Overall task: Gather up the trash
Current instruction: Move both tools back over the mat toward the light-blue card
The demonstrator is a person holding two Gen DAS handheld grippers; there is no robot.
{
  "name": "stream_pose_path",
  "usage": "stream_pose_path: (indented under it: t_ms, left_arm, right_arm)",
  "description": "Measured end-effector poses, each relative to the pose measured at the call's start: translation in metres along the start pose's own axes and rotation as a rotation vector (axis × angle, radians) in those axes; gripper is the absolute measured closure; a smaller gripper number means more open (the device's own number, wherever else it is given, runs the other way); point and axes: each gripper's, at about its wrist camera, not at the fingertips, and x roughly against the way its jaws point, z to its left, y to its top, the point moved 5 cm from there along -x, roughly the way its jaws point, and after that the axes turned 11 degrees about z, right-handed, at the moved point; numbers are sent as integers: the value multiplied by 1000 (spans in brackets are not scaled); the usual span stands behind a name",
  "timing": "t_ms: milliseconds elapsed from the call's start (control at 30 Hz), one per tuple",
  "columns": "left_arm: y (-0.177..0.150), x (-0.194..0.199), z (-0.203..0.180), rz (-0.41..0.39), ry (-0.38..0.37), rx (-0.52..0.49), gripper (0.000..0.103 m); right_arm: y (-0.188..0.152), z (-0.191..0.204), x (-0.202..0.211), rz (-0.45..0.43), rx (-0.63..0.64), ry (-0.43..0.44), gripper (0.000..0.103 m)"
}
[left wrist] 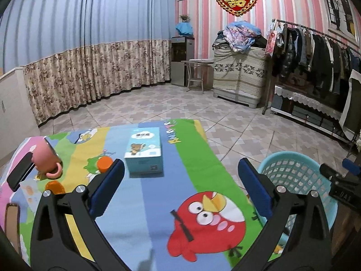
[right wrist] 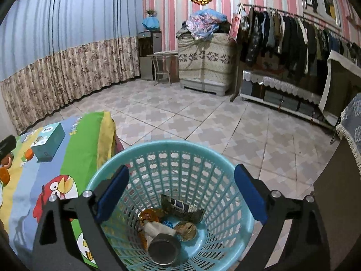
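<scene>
in round lattice basket (right wrist: 216,180), crumpled wrappers (right wrist: 182,210), can (right wrist: 164,251)

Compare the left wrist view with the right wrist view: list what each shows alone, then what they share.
Left wrist only: the pink mug and the black phone beside it on the cartoon tablecloth, under the open left gripper.
Right wrist only: the basket's contents, a metal can and crumpled wrappers, below the open right gripper.
Both: the turquoise basket, the tissue box, the tablecloth.
</scene>
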Motion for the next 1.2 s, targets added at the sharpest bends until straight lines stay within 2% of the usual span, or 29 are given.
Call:
stream_pose_path:
  t_ms: [267,467,767,967,1200]
  left_arm:
    - [-13,14,38,-9,42,12,6]
    - [-26,20,72,8,85,51,6]
    - [-50,26,124,50,137,109,6]
    - [-69,25,173,94,190,161,6]
    - [-86,10,243,186,233,253,6]
  right_arm:
    - [0,22,11,-20,36,17,9]
    - [-2,54,21,-42,93,35,9]
    - [-13,116,28,-19,185,95,9]
    - [-30,159,28,13,265,140,9]
    - [-44,180,15,95,260,167,9]
